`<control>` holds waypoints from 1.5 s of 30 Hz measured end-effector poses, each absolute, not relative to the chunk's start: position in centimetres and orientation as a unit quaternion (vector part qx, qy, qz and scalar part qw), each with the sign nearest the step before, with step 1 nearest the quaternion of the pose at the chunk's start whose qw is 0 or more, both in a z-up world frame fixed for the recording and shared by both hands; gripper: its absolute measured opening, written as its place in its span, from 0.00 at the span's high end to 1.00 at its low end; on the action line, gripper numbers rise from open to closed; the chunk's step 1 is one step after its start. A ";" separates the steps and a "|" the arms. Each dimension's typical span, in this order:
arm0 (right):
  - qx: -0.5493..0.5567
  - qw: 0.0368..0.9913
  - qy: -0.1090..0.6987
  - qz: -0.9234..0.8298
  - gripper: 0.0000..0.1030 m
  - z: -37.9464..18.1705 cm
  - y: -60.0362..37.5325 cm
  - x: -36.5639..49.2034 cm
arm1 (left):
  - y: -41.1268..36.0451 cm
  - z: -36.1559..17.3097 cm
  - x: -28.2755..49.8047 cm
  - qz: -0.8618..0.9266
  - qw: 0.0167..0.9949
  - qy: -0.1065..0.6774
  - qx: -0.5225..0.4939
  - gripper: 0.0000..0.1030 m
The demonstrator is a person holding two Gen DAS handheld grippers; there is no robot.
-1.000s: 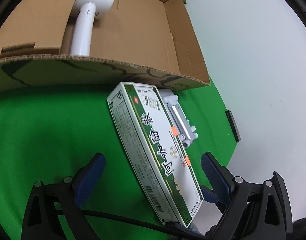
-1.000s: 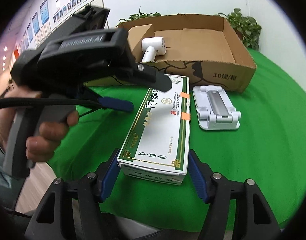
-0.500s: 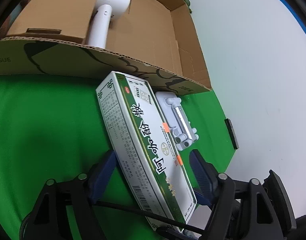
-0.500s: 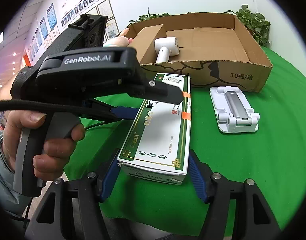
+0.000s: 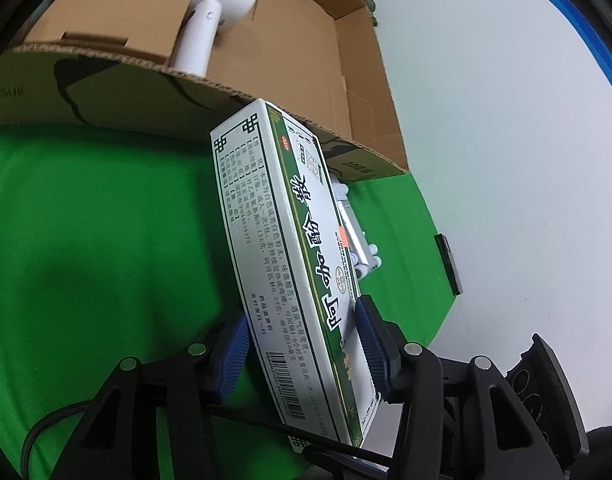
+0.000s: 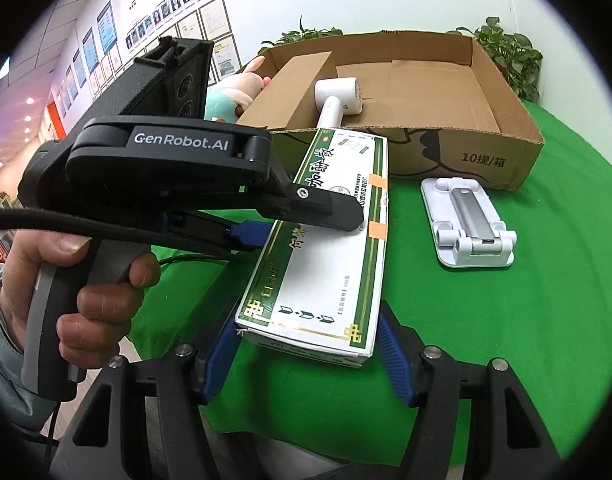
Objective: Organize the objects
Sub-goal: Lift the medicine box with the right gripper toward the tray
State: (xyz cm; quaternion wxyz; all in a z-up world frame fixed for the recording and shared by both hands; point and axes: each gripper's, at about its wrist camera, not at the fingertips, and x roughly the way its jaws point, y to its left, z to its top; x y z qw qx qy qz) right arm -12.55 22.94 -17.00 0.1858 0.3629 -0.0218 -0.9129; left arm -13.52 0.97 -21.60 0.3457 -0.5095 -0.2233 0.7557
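Green-and-white medicine box (image 6: pixel 330 240) is clamped by both left tongs (image 5: pixel 301 354) and right tongs (image 6: pixel 306 354).

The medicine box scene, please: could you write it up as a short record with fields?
held item: green-and-white medicine box, far end raised toward the carton
left gripper: shut on the box's long sides
right gripper: shut on its near end
carton: open cardboard box behind, holding a white hair dryer
beside: white folding phone stand, flat on the green cloth
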 end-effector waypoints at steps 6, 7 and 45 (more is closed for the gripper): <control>0.329 0.185 -0.025 -0.926 0.39 -15.7 23.3 -12.2 | 1.2 -19.0 -12.9 0.773 0.354 -0.205 -0.484 0.55; 0.324 0.186 -0.026 -0.927 0.39 -15.5 23.2 -12.1 | 1.3 -18.6 -12.9 0.777 0.353 -0.199 -0.482 0.55; 0.182 0.190 -0.025 -0.965 0.40 -3.4 24.5 -22.7 | 3.0 3.9 -20.6 0.864 0.384 -0.079 -0.315 0.59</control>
